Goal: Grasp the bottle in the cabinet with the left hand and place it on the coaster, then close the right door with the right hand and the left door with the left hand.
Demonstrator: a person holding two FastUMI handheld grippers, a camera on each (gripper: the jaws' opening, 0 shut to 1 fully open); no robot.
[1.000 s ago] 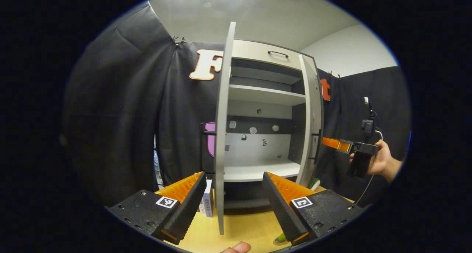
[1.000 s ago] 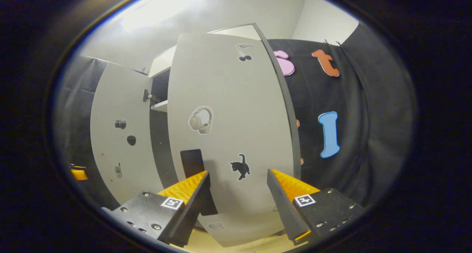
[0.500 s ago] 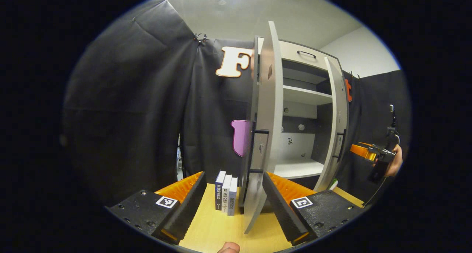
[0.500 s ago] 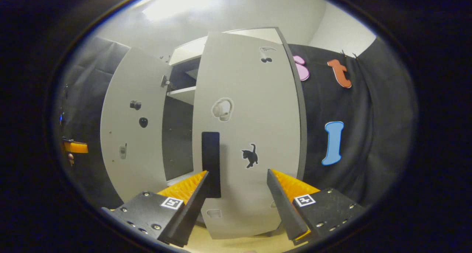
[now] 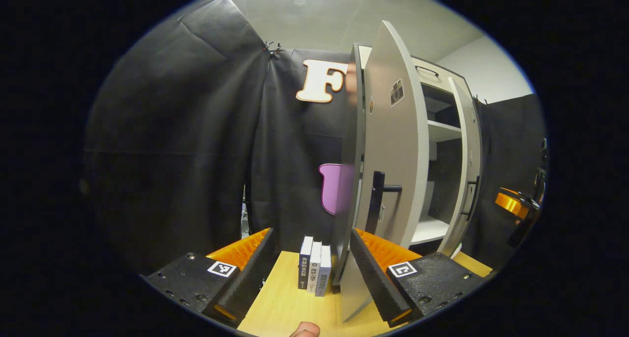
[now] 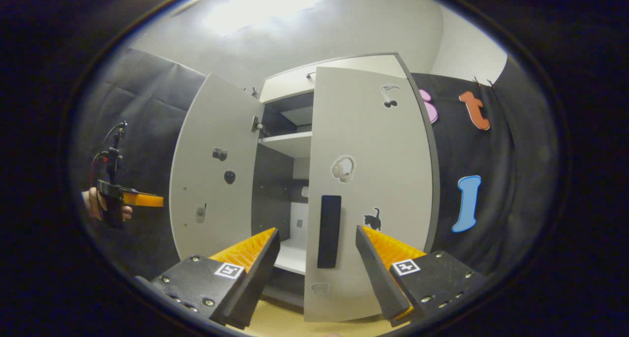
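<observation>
Cabinet [image 6: 295,145]: right door [image 6: 368,189] nearly shut, left door [image 5: 393,145] ajar. Right tongs [image 6: 317,273] gaping, empty, near the right door's handle [image 6: 329,231]. Left tongs [image 5: 309,268] gaping, empty, beside the left door. Bottle: whereabouts cannot be told. Books [image 5: 314,270] on counter [image 5: 290,307]. Step, judged: door closing. Next: push both flush.

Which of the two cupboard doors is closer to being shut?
The right door, the one with the cat sticker: it lies almost flat across the cabinet front, while the left door swings wide open.
</observation>
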